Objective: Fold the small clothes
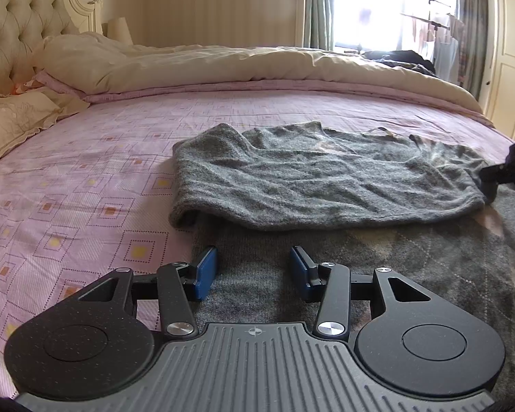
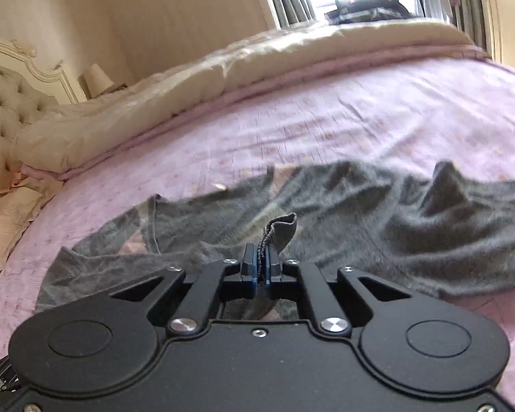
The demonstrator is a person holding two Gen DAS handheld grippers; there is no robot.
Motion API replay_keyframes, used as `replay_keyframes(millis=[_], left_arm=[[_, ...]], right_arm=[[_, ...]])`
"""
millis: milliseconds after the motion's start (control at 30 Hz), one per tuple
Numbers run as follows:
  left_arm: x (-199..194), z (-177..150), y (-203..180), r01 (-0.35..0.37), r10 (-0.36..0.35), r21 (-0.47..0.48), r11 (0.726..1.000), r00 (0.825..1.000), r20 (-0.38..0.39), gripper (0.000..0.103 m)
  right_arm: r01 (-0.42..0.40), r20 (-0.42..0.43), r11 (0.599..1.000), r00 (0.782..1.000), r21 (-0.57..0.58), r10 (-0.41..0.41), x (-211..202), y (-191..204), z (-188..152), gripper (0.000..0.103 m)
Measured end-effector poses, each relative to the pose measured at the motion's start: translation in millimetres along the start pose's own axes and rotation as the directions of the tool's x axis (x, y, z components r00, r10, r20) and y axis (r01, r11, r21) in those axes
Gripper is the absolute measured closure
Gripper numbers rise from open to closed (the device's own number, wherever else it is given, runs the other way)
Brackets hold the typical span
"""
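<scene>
A grey knit sweater (image 1: 326, 182) lies on the pink bed sheet (image 1: 86, 178), its far part folded over the near part. My left gripper (image 1: 254, 267) is open and empty, its blue pads just above the sweater's near layer. My right gripper (image 2: 263, 257) is shut on an edge of the grey sweater (image 2: 395, 226), with a ribbed fold of fabric sticking up between the pads. The right gripper also shows in the left wrist view (image 1: 511, 171) at the sweater's right edge.
A beige duvet (image 1: 257, 65) is bunched along the far side of the bed. A tufted headboard (image 1: 13, 24) and pillows (image 1: 13, 116) are at the left. A window with curtains and dark clothes (image 1: 401, 58) lie beyond.
</scene>
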State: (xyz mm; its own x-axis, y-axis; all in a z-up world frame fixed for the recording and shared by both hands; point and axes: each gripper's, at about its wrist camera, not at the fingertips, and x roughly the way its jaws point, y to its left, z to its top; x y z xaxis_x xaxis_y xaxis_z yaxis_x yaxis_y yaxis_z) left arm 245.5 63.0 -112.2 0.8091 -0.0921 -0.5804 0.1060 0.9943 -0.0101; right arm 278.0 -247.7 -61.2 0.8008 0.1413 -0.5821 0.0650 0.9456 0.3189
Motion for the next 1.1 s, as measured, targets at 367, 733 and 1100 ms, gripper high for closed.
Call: replay_keyframes(millis=[367, 733, 1100], left_arm=[[-36, 20, 24, 0.045, -0.046, 0.018, 0.999, 0.999, 0.012, 0.051], [30, 81, 66, -0.038, 0.028, -0.135, 0.990, 0.997, -0.079, 0.046], [66, 65, 63, -0.201, 0.203, 0.026, 0.979, 0.966, -0.163, 0.042]], right_arm=[[0.163, -0.058, 0.986, 0.985, 0.030, -0.161, 8, -36, -27, 0.092], [0.169, -0.050, 0.985, 0.984, -0.029, -0.170, 8, -33, -27, 0.084], [0.229, -0.044, 0.972, 0.973, 0.040, -0.228, -10, -62, -27, 0.066]])
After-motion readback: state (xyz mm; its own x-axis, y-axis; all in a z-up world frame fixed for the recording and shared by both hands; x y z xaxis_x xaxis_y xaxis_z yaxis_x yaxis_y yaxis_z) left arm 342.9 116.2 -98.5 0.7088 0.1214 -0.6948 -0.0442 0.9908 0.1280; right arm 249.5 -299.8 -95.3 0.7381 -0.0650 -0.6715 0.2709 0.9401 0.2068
